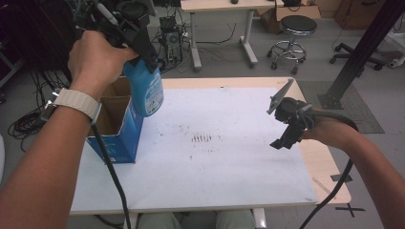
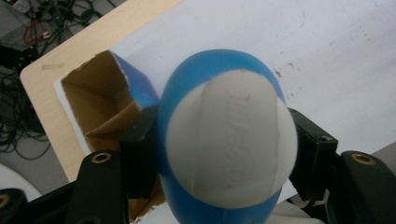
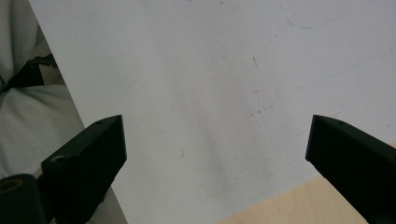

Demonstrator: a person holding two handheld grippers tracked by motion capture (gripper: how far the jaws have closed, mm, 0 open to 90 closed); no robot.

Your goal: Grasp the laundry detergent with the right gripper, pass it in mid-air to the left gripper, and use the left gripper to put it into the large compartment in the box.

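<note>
Bottle [image 1: 147, 90], blue, clamped in left gripper [image 1: 138, 36] above open cardboard box [image 1: 117, 125], right gripper [image 1: 286, 121] jaws spread, gripping nothing

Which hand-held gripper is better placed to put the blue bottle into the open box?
Left. The left hand-held gripper already clamps the blue bottle beside the open box; the right hand-held gripper is open above the table's far side.

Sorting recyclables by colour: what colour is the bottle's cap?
White, on a blue bottle; the cap shows best in the left gripper view.
</note>
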